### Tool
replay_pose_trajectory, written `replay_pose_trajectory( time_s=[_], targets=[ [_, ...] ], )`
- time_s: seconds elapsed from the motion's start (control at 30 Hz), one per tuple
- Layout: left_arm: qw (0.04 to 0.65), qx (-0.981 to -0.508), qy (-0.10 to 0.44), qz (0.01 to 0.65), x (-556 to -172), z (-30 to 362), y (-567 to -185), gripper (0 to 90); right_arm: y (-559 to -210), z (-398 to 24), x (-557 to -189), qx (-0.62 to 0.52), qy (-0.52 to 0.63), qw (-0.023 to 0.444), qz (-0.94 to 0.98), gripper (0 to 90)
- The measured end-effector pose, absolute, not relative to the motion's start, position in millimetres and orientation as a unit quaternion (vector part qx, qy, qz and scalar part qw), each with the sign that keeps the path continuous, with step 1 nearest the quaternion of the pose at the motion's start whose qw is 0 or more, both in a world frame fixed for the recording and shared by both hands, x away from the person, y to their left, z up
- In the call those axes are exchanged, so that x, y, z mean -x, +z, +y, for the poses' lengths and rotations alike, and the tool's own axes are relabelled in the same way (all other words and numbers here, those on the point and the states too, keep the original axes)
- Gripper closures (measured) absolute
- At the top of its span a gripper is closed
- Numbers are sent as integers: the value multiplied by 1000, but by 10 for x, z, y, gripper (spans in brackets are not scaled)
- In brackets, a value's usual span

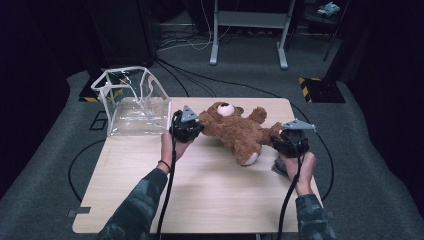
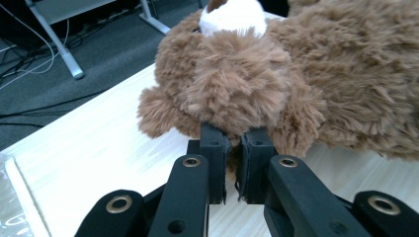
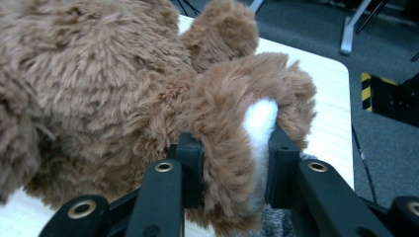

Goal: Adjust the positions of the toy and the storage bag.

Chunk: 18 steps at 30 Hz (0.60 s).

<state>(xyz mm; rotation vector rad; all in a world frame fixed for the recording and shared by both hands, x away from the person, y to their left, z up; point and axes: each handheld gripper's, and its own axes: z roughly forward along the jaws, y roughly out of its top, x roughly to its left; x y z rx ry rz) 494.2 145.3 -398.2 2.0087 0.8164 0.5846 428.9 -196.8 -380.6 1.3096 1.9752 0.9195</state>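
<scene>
The left tongs (image 2: 232,148) are nearly closed, the two black jaws pinched on a tuft of brown fur at the arm of the teddy bear (image 1: 237,130), just below its head. In the high view these left tongs (image 1: 192,129) sit at the centre of the frame, right against the bear's left end. The right tongs (image 3: 236,168) stand wider, clamped around the bear's foot with its white sole pressed against one jaw; in the high view the right tongs (image 1: 280,140) are at centre right, at the bear's other end.

The bear stretches across the far half of the table (image 1: 200,195) between the two tongs, its white muzzle facing up.

At the upper left of the high view, a clear plastic bag (image 1: 135,102) with white edging stands open on the table's far left corner, just beside the left tongs. Nothing can be made out inside it.
</scene>
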Motion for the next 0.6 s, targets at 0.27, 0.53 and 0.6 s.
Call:
replay_pose_trajectory(
  time_s=[0.27, 0.53, 0.6],
  targets=[
    [419, -809, 236, 338, -5047, 1522, -3944, 839, -3833, -1778, -4010, -484, 355, 300, 742, 671],
    [376, -824, 225, 359, -5172, 1548, -4129, 838, -4030, -1511, -3774, -471, 357, 275, 759, 669],
    [365, -827, 219, 368, -5199, 1556, -4195, 838, -4140, -1449, -3742, -468, 354, 262, 766, 662]
  ],
)
